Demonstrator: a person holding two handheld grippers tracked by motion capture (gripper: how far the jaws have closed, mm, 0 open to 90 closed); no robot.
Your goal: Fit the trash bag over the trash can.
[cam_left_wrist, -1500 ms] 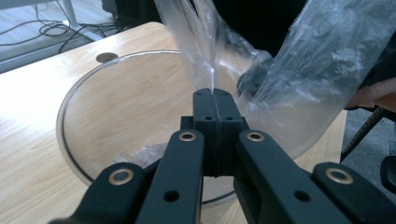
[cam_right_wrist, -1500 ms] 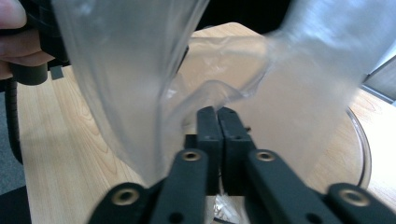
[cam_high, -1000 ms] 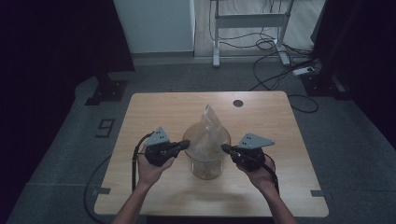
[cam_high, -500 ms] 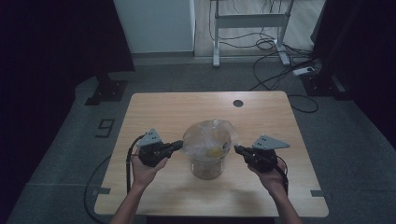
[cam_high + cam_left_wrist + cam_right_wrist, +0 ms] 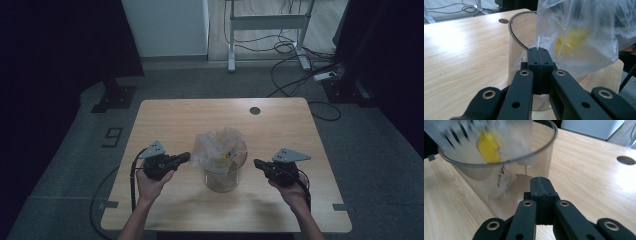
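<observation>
Crinkled clear plastic bag (image 5: 220, 147) in round transparent container (image 5: 223, 175), between both jaws; left gripper (image 5: 184, 158) pinches bag film, right gripper (image 5: 259, 163) closed empty.

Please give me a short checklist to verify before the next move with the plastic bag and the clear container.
1. Clear container stands upright on the table: ok.
2. Plastic bag sits in the container mouth: ok, but its left side hangs over the rim.
3. Left gripper jaws shut, empty, beside the bag: ok.
4. Right gripper jaws shut, empty, apart from the container: ok.
5. Yellow item is inside the bag: ok.
6. Bag reaches the container bottom: cannot tell.
</observation>
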